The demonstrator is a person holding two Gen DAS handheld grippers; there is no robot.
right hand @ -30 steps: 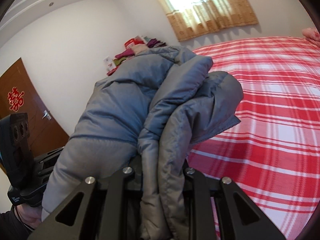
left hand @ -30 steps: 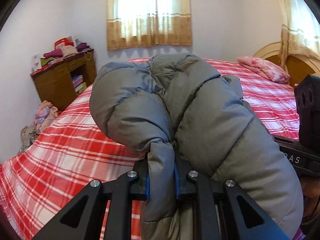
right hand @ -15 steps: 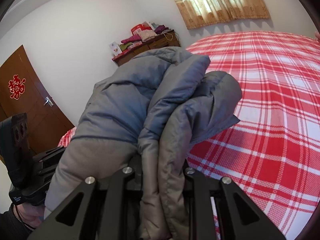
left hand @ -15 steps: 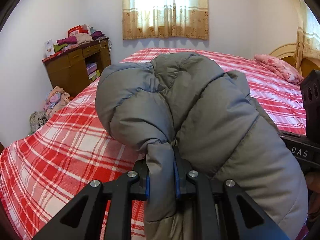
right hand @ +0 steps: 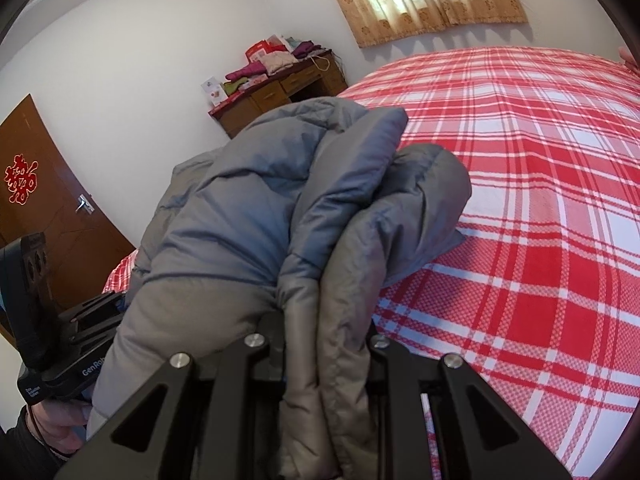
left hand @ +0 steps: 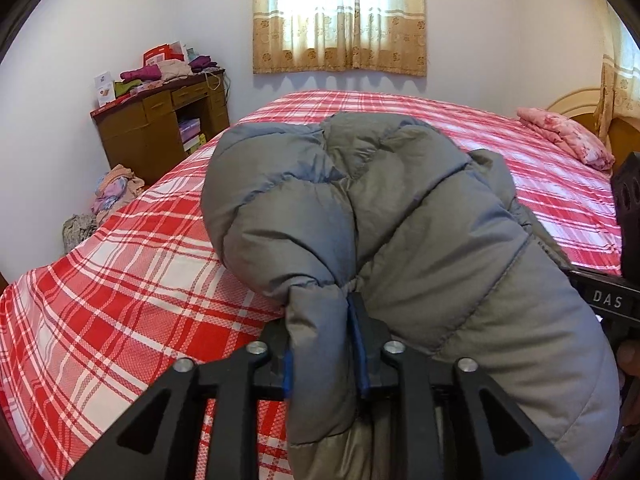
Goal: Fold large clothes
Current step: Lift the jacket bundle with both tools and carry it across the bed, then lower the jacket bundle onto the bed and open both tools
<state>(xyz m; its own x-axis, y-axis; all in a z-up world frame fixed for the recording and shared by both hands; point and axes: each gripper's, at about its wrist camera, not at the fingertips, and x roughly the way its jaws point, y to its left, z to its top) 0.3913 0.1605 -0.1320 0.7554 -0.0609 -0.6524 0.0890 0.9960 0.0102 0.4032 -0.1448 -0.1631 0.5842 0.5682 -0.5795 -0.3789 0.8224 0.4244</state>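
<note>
A puffy grey quilted jacket (left hand: 400, 220) is bunched into a thick bundle and held up over the red plaid bed (left hand: 120, 300) between both grippers. My left gripper (left hand: 322, 320) has a fold of the jacket's edge between its blue pads; its jaws are opening, and the padded fabric still fills the gap and touches both pads. In the right wrist view the jacket (right hand: 260, 208) hangs doubled over, and my right gripper (right hand: 326, 320) is shut on two thick layers of its edge. Each gripper's body shows at the other view's side, held by a hand (right hand: 60, 428).
The plaid bed (right hand: 540, 200) stretches ahead and to the right. A brown cabinet (left hand: 160, 128) piled with clothes and boxes stands at the far left wall, with a clothes heap (left hand: 112, 192) on the floor. A pink pillow (left hand: 568, 140) lies by the headboard. A brown door (right hand: 32, 200) is at the left.
Both grippers have come down with the jacket bundle, so the bed looks closer. The left gripper's pads stand wider apart around the fold than before.
</note>
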